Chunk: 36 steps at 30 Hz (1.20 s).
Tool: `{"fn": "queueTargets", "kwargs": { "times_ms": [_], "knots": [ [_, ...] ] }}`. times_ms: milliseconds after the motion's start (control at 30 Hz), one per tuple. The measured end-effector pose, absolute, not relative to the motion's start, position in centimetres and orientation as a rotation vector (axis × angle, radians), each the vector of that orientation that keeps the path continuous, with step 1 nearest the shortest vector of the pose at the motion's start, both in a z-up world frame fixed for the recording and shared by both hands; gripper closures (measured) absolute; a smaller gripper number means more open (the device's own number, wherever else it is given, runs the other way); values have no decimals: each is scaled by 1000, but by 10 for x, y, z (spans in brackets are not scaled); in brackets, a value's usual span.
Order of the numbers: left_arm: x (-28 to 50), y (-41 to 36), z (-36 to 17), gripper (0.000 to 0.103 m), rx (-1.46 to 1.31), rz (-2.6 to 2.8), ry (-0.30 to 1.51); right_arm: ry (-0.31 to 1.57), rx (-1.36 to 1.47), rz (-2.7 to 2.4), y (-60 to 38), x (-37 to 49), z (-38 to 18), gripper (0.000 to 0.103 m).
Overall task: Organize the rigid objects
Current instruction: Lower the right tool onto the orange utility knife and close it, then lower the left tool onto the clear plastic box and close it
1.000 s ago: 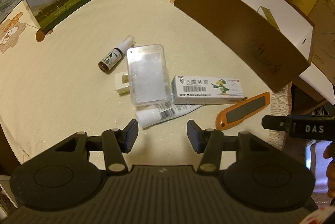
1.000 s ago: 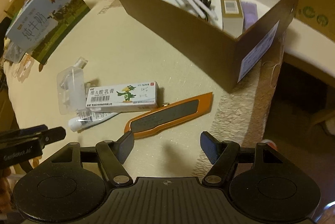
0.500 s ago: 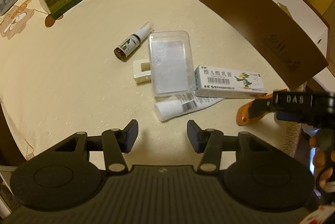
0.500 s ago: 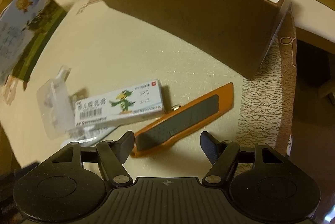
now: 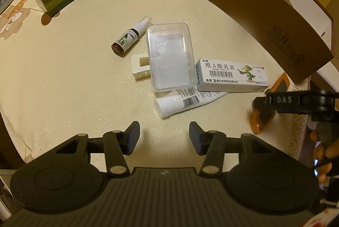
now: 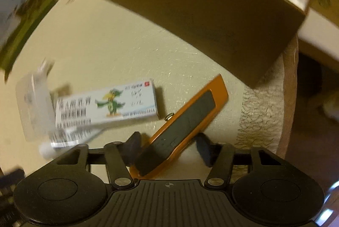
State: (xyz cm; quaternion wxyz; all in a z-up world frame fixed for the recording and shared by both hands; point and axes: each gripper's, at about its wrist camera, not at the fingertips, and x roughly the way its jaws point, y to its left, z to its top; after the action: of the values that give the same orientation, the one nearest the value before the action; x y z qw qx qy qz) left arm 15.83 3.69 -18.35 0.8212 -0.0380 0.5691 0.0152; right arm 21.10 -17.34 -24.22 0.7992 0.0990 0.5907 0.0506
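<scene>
Your right gripper [image 6: 167, 147] has its jaws around the near end of the flat orange box cutter with the black grip [image 6: 186, 127]. The jaws have just been closing, and the cutter sits between them, but the blur hides whether the pads press it yet. The cutter lies near the right edge of the table [image 6: 131, 53], just in front of the big brown cardboard box [image 6: 201, 10]. Its long side runs slanted away from you, up and to the right, so the jaws cross it. Your left gripper [image 5: 164, 137] hangs open over bare table, with nothing in it, and is farther from the cutter. The white medicine box with the green bird [image 5: 232, 76] lies just beside the cutter.
</scene>
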Motion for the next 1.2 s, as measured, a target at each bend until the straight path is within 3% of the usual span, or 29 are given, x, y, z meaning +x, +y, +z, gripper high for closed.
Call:
{"fn": "queueTargets", "kwargs": {
  "times_ms": [233, 967, 1200],
  "knots": [
    [158, 31, -186, 56, -54, 16, 1226, 1278, 183, 177, -193, 197, -240, 68],
    [167, 29, -183, 56, -41, 4, 1199, 1175, 54, 223, -193, 189, -238, 72],
    [189, 32, -177, 46, -59, 27, 1162, 1106, 69, 242, -202, 182, -215, 72]
  ]
}}
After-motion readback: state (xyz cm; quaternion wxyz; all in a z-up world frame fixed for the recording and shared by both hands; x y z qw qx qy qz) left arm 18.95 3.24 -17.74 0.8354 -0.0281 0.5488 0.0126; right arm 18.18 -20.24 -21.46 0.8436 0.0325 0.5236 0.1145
